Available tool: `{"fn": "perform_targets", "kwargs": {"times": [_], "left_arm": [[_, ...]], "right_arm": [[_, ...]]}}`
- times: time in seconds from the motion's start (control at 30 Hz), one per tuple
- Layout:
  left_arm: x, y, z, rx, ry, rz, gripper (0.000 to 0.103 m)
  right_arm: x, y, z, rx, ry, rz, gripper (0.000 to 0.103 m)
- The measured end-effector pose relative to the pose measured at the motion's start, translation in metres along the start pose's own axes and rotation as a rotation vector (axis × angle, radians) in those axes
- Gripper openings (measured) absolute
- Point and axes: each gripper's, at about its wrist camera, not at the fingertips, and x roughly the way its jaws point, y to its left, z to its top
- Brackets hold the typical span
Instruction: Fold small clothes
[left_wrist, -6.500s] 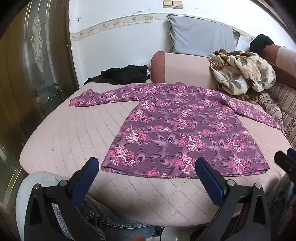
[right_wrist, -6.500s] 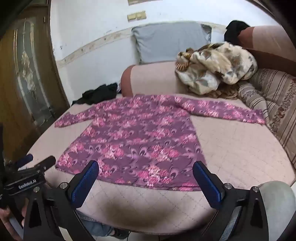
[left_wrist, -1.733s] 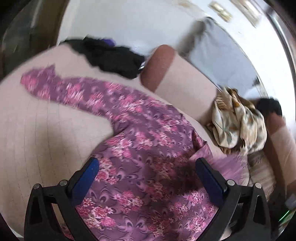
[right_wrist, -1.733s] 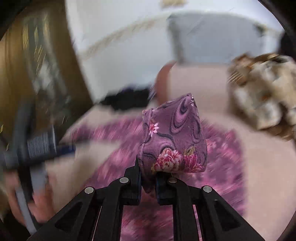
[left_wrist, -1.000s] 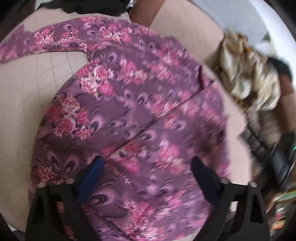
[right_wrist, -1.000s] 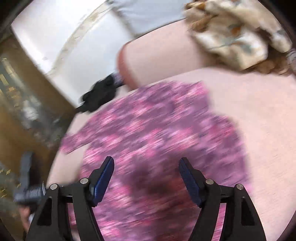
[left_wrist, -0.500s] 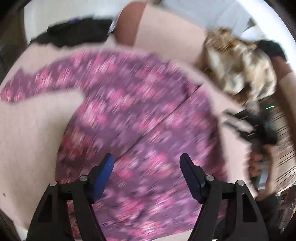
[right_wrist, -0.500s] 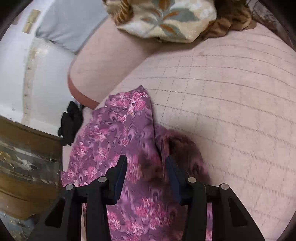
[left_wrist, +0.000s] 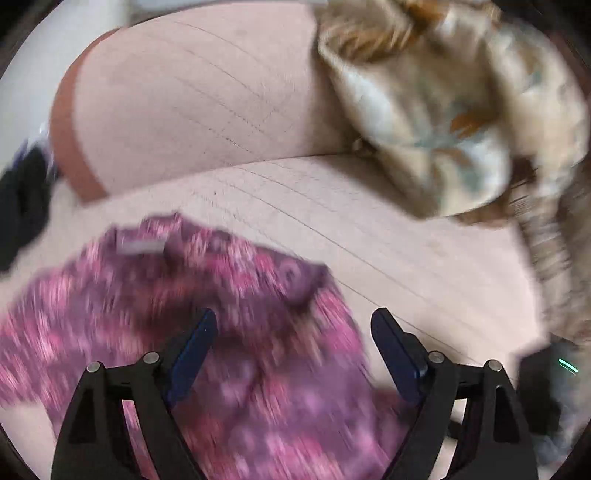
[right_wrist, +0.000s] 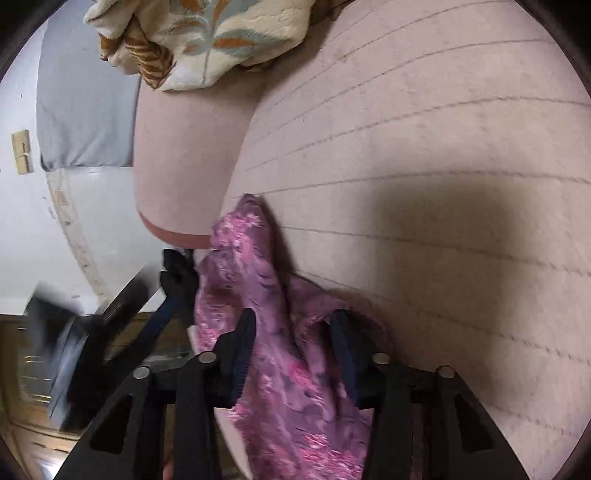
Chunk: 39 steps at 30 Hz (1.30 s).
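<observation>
The right gripper (right_wrist: 291, 354) has its jaws half apart around a raised ridge of the purple floral garment (right_wrist: 258, 302). They have just been closing, with the cloth between them, but whether the pads already press on the fabric is hard to say, since a gap shows beside the right pad. It points low along the bed, which suits pinching a fold edge off the surface rather than pressing it flat.

The left gripper (left_wrist: 291, 354) hangs over the same garment (left_wrist: 207, 317) with its jaws wide and nothing between them; they have just been opening. Its view is smeared with motion blur, so the details of the cloth edge there are uncertain. A pale tag near the neckline seems to lie toward the upper left of the fabric.

The garment lies on the quilted pink bed (right_wrist: 443, 184), bunched toward the bolster (left_wrist: 184, 103), with its right side already doubled over. Beyond it sit a cream leaf-print blanket (left_wrist: 436, 110) and a grey pillow (right_wrist: 85, 110), well clear of the work. My judgement: the right side is picking up an edge for the next fold, while the left stands ready to take a second corner.
</observation>
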Motion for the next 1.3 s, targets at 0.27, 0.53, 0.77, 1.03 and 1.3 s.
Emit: {"fn": "perform_targets", "kwargs": {"times": [0.27, 0.53, 0.77, 1.03, 1.3], "left_arm": [[0.062, -0.011, 0.005, -0.002, 0.133, 0.021, 0.036], [-0.017, 0.046, 0.029, -0.192, -0.027, -0.296, 0.006], [0.017, 0.074, 0.054, -0.378, 0.038, -0.363, 0.006], [0.027, 0.065, 0.06, -0.272, 0.037, -0.211, 0.034], [-0.145, 0.15, -0.053, -0.261, -0.275, -0.061, 0.082]], "right_arm": [[0.016, -0.019, 0.002, 0.092, 0.033, -0.04, 0.025], [-0.016, -0.011, 0.01, 0.068, -0.09, -0.045, 0.006], [-0.022, -0.025, 0.013, 0.108, -0.109, -0.022, 0.005], [-0.018, -0.043, 0.014, 0.164, -0.085, -0.02, 0.006], [-0.073, 0.034, -0.01, -0.063, -0.325, -0.038, 0.063]]}}
